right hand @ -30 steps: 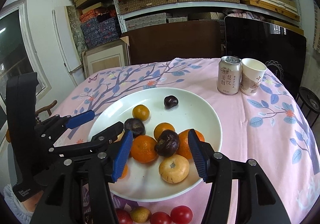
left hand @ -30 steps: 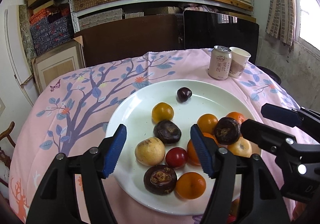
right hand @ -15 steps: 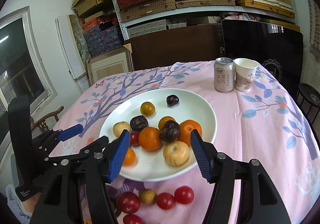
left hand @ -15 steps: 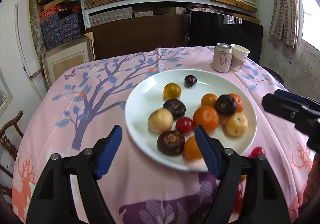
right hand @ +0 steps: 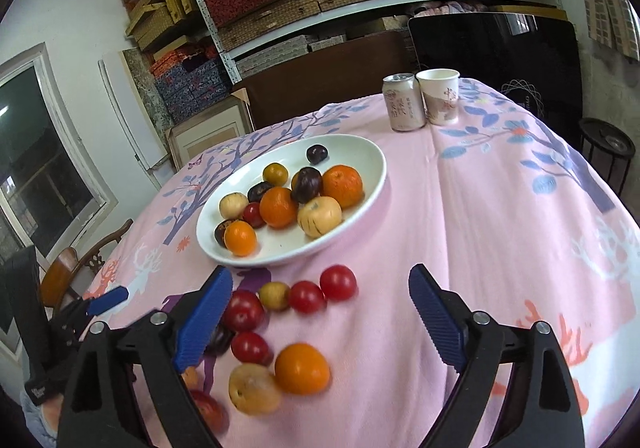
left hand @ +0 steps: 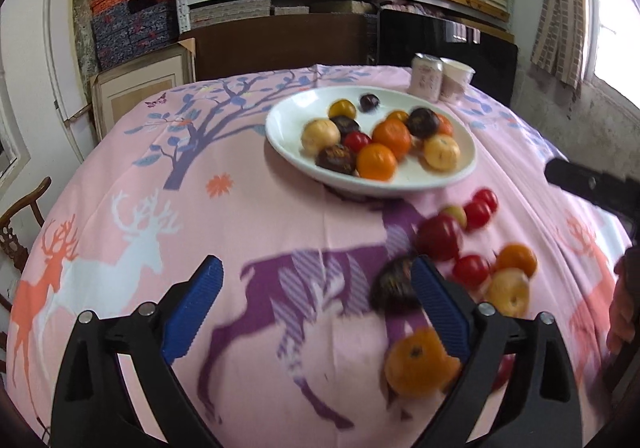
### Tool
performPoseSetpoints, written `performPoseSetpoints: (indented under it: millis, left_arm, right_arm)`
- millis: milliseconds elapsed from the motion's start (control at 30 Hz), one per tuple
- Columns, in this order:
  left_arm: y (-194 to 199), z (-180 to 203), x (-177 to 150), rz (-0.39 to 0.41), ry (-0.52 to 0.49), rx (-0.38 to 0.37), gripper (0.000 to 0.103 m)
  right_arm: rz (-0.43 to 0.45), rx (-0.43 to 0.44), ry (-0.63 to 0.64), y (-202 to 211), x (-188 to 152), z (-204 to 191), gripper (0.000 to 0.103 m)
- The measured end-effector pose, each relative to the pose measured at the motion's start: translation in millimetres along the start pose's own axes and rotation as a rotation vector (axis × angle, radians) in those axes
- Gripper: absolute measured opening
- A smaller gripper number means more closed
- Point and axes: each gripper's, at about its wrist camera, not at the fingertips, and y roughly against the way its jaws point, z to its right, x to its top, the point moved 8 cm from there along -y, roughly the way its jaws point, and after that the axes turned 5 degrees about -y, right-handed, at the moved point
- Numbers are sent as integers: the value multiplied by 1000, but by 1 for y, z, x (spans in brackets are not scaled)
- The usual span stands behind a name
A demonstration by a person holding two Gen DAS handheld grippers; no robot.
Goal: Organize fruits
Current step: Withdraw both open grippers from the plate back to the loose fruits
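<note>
A white plate (left hand: 288, 116) (right hand: 372, 156) holds several fruits: oranges, yellow and dark ones and a red tomato. Loose fruits lie on the pink cloth in front of it: red tomatoes (right hand: 338, 282) (left hand: 440, 236), an orange (right hand: 302, 368) (left hand: 416, 364), a yellow fruit (right hand: 254, 388) and a dark fruit (left hand: 394, 284). My left gripper (left hand: 318, 308) is open and empty above the cloth, left of the loose fruits. My right gripper (right hand: 320, 310) is open and empty above the loose fruits.
A drink can (right hand: 403, 102) and a paper cup (right hand: 439, 96) stand at the far side of the table. Shelves with boxes stand behind it. A wooden chair (right hand: 72, 272) is at the left. The table edge curves away on all sides.
Both grippers have pulled back from the plate toward the near edge of the table. The loose fruits in front of the plate have come into view.
</note>
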Motion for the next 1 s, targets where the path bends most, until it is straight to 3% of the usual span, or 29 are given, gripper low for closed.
performPoseSetpoints:
  millis: [333, 533, 600, 733, 867, 1000]
  left_arm:
    - [8, 31, -25, -37, -82, -52, 98]
    - [4, 23, -25, -57, -58, -69, 99]
    - [10, 10, -24, -35, -41, -40, 99]
    - [20, -48, -31, -30, 53, 141, 99]
    - [17, -75, -44, -64, 201, 74, 99]
    - [21, -58, -38, -34, 110, 82, 99]
  right_arm:
    - [-28, -2, -42, 5, -17, 14, 91]
    - [-25, -3, -39, 7, -17, 14, 91]
    - [-24, -3, -44, 7, -17, 14, 91]
    - [-21, 4, -51, 9, -17, 14, 91]
    - [-17, 3, -35, 10, -17, 12, 91]
    - [-23, -1, -32, 10, -20, 12, 91]
